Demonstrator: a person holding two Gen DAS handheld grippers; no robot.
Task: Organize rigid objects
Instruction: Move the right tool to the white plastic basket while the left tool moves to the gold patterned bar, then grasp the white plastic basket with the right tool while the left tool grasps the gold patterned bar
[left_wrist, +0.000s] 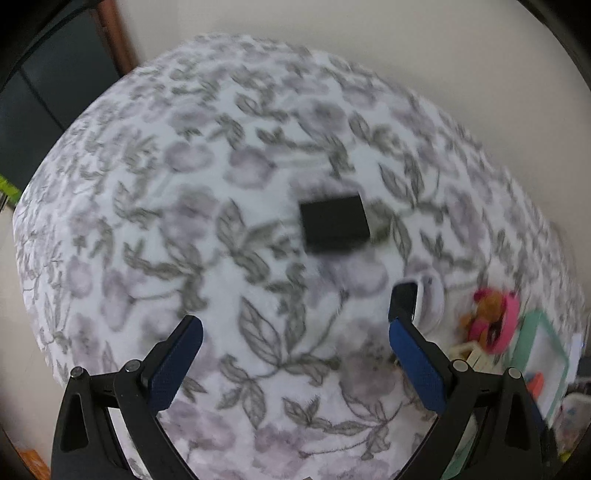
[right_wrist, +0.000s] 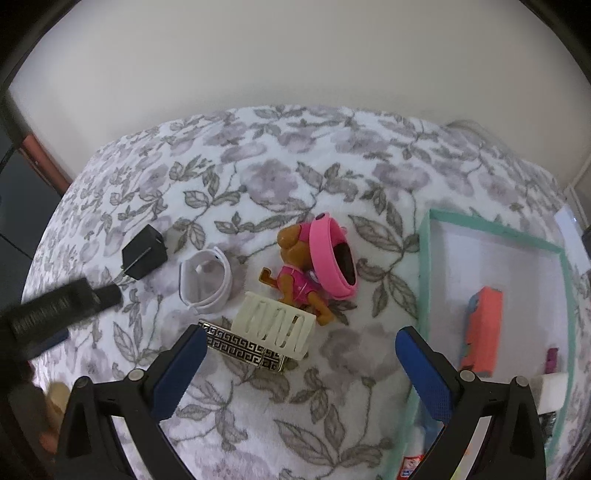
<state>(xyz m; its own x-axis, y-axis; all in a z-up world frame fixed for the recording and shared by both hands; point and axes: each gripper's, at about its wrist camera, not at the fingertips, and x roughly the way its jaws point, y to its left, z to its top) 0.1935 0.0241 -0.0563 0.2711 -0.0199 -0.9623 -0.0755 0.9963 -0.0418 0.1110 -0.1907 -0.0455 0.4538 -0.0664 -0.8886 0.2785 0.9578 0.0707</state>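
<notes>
hovering over the floral blanket (left_wrist: 155, 192), the left gripper (left_wrist: 295, 332) is holding its blue-padded jaws spread wide with nothing between them. the black charger block (left_wrist: 334, 223) is sitting dead ahead at twelve o'clock of that gripper, apart from the fingertips, a little smeared by blur. the white band (left_wrist: 430, 299) is peeking out right behind the gripper's right finger at about two o'clock, and the pink toy (left_wrist: 493, 317) is lying farther out at three o'clock, too blurred to read in detail.

looking from the right wrist now, the right gripper (right_wrist: 297, 354) is also standing spread apart, gripping nothing. the patterned metal bar (right_wrist: 242, 345) is lying just ahead of its left fingertip at eleven o'clock, with the cream slotted block (right_wrist: 275, 325) resting across it. the brown dog figure (right_wrist: 295, 273) in its pink outfit is lying at twelve o'clock, touching the pink ring (right_wrist: 332, 258) that is leaning against its back. the white band (right_wrist: 205, 280) is curling at ten o'clock, and the black charger block (right_wrist: 144, 253) is sitting just beyond it, also around ten. the other gripper's dark body is showing blurred at nine o'clock.

over at three o'clock the green-edged tray (right_wrist: 424, 258) is lying on the blanket, holding an orange block (right_wrist: 482, 328), a small purple piece (right_wrist: 551, 360) and a white cube (right_wrist: 552, 393) near its right rim.
</notes>
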